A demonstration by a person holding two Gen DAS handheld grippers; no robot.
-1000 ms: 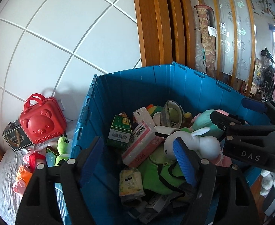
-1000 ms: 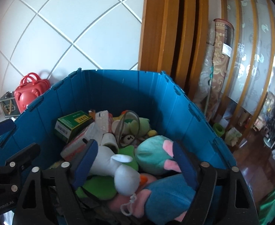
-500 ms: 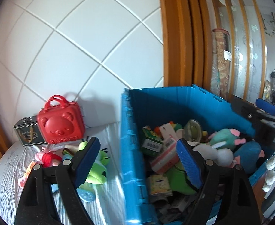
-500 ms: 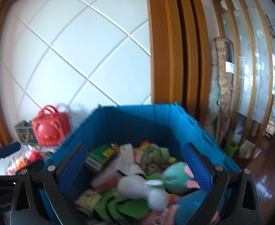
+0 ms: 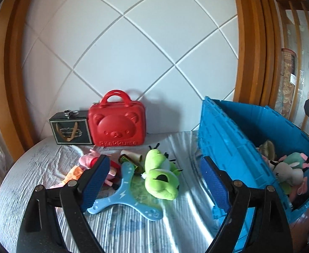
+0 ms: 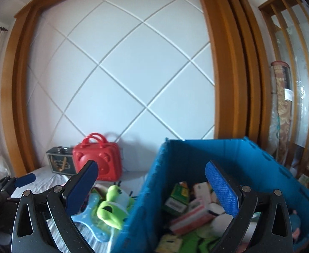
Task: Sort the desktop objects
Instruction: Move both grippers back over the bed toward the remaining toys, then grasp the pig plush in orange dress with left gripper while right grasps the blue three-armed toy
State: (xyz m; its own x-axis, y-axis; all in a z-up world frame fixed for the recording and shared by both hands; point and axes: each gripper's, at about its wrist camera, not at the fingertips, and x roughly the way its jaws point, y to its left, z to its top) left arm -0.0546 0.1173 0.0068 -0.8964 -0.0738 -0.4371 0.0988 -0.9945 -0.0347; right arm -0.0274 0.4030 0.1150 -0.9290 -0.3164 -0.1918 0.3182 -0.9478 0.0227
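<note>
Toys lie on the striped grey table (image 5: 38, 168): a green plush frog (image 5: 161, 177) touching a light-blue plastic boomerang (image 5: 124, 198). The left gripper (image 5: 154, 179) and right gripper (image 6: 152, 187) hang spread, empty, beside the blue plastic crate (image 5: 228, 139) of toys.

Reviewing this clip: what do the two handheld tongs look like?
Both tongs, left and right, share one design: black plastic arms with triangular cut-outs and silver screws, ending in flat blue pads with a fine dimpled texture. No cables, sleeves or hands are visible.
</note>
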